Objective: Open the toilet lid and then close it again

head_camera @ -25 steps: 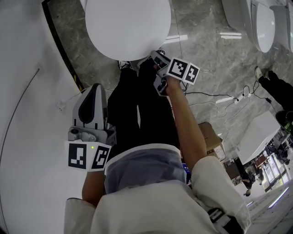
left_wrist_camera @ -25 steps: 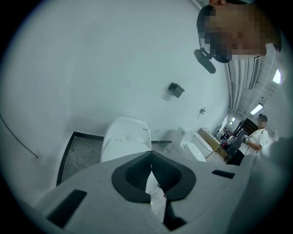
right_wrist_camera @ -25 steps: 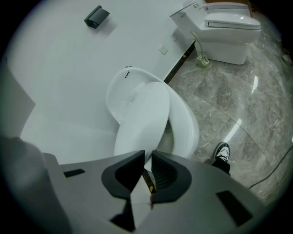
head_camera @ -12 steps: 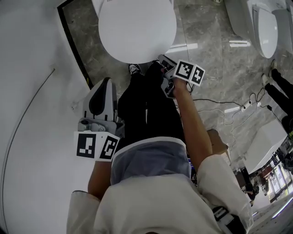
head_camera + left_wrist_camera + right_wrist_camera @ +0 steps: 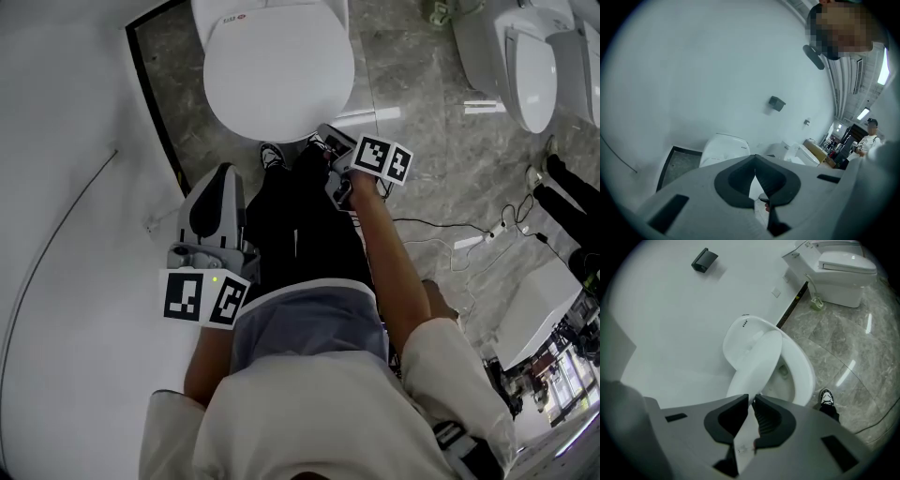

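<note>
On the grey marble floor [image 5: 843, 333] stands the white ceramic toilet [image 5: 805, 376]. Its white oval plastic lid [image 5: 757, 364] is part-way up, and at the lid's front edge our right gripper [image 5: 751, 398] pinches it, jaws nearly together. Our left gripper [image 5: 755, 157] is closed on nothing, well apart. If that thin pinch slips, we judge the lid would slam onto the bowl.

Glossy grey marble floor [image 5: 441, 112], plain white wall [image 5: 66, 187], seemingly strip lights [image 5: 884, 70] overhead
</note>
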